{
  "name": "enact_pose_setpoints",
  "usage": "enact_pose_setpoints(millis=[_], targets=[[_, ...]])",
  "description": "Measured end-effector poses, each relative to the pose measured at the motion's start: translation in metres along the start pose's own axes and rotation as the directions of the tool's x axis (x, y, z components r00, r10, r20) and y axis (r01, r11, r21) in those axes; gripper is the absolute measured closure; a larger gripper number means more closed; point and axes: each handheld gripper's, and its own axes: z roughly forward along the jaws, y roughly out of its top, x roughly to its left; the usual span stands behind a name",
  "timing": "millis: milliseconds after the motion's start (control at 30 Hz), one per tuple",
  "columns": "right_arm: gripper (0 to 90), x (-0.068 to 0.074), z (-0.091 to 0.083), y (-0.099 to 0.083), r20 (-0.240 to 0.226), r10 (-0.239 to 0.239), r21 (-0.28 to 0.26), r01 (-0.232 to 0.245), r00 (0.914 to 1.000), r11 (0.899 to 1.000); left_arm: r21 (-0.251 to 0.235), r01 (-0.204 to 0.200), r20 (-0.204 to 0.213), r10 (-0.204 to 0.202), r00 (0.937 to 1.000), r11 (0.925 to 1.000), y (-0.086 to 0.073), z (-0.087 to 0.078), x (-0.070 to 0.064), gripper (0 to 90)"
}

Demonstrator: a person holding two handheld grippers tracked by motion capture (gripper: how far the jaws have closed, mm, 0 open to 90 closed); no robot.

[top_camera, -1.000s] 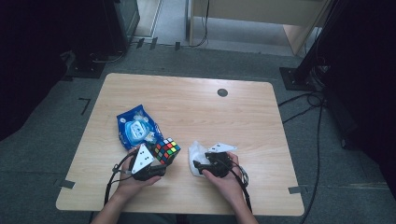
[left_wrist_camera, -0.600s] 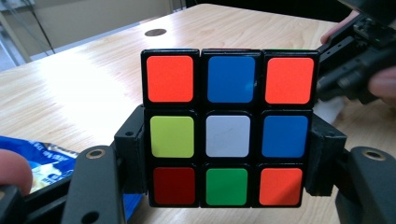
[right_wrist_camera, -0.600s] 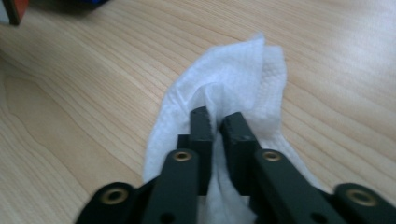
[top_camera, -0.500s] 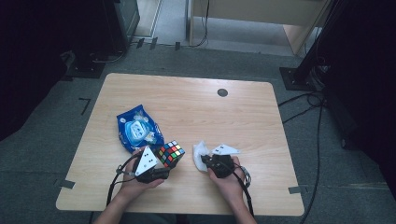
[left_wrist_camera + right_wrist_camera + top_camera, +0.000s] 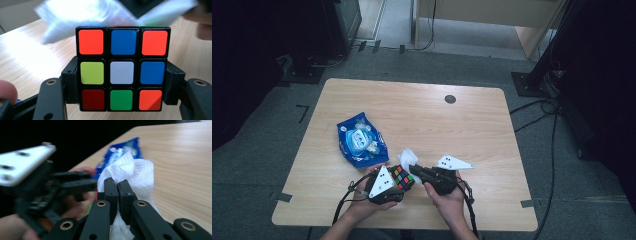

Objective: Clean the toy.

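Note:
A colour-tiled puzzle cube point(image 5: 123, 68) sits clamped between the two black jaws of my left gripper point(image 5: 398, 181), just above the table's near edge; the cube point(image 5: 403, 177) shows between the two hands. My right gripper point(image 5: 413, 170) is shut on a white wipe point(image 5: 136, 172), its jaws pressed together with the cloth bunched around them. The wipe point(image 5: 407, 156) hangs right beside the cube, and its blurred white sheet point(image 5: 85, 17) lies just behind the cube's top. I cannot tell whether wipe and cube touch.
A blue pack of wet wipes point(image 5: 361, 140) lies on the wooden table point(image 5: 437, 120) left of the hands. A round dark cable hole point(image 5: 450, 99) is at the far side. Cables and black stands sit on the floor around the table.
Both grippers have drawn together near the front edge. The right gripper has swung its wipe leftward up against the cube held in the left one.

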Motion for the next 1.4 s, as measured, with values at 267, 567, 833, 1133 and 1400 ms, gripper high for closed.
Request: enact_pose_setpoints(millis=[267,567,833,1133,1400], targets=[[88.5,0.009,0.0,0.005,0.019,-0.038,0.02,0.037,0.9991,0.999,-0.021,0.005,-0.012,-0.005,0.9999,0.9998,0.001,-0.007,0.006,34.0],[88.3,-0.008,-0.005,0.001,0.097,0.018,0.024,-0.02,0.9951,1.0,-0.008,-0.004,0.005,0.004,1.0,1.0,0.002,-0.003,-0.001,34.0],[88.0,0.014,-0.001,0.005,0.025,-0.051,0.02,0.05,0.9984,0.999,-0.003,-0.007,0.0,0.007,1.0,1.0,0.002,-0.005,0.002,34.0],[87.3,-0.036,-0.019,-0.005,0.306,-0.005,0.051,-0.012,0.9521,0.999,-0.036,0.063,-0.036,-0.064,0.9973,0.9974,0.001,-0.016,0.024,34.0],[64.4,-0.061,-0.026,-0.012,0.46,0.021,0.063,-0.057,0.8875,0.996,-0.003,0.081,-0.047,-0.081,0.9956,0.9967,-0.002,-0.009,0.025,34.0]])
